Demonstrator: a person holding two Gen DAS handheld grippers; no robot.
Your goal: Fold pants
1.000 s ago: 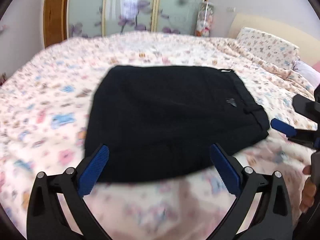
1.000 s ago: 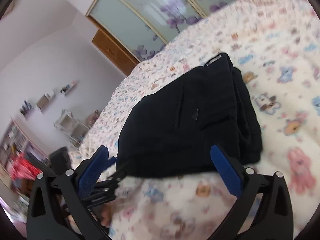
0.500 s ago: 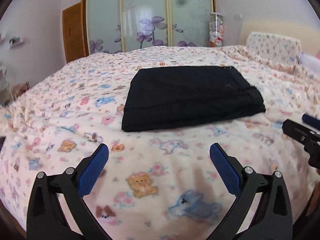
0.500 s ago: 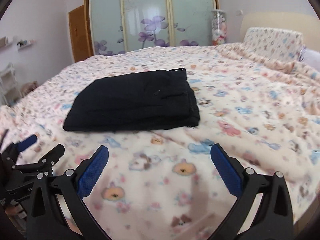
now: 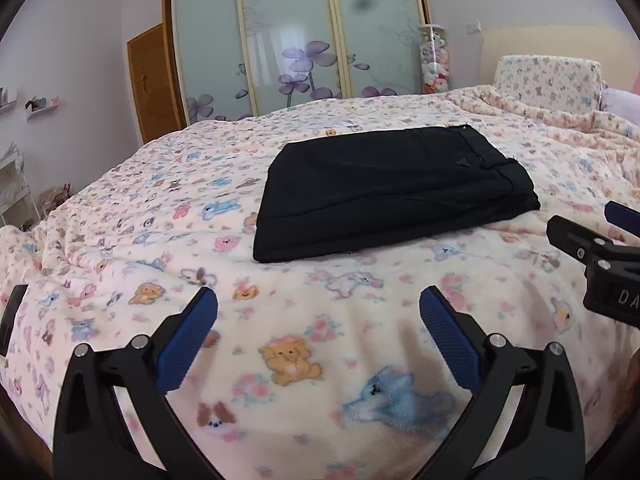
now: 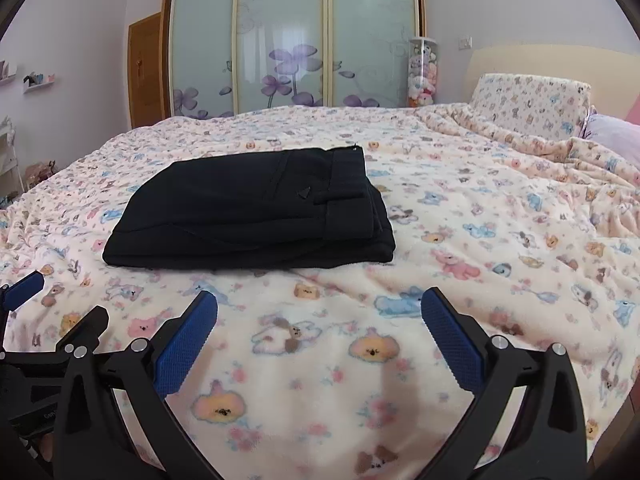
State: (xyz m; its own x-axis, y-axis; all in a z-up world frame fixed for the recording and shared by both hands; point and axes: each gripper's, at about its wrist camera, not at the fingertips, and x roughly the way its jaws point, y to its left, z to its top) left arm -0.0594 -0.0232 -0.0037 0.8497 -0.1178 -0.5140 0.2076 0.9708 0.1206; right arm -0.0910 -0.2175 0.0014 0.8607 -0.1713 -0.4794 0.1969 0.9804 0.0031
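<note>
1. Both hand-held grippers have backed off from the pants [image 5: 394,190] since a second ago, when they hovered right over the near edge.
2. Left hand-held gripper [image 5: 318,334] and right hand-held gripper [image 6: 319,334] are spread wide, holding nothing.
3. Pants lie mid-bed [image 6: 480,240], a neat stacked rectangle, waistband to the right.
4. Looks finished, probably; the far edge is hard to see.

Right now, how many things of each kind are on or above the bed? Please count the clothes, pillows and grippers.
Folded black pants: 1
Pillows: 2, one patterned pillow and one lilac pillow
Grippers: 2, the left gripper and the right gripper, both open and empty
Total: 5
</note>
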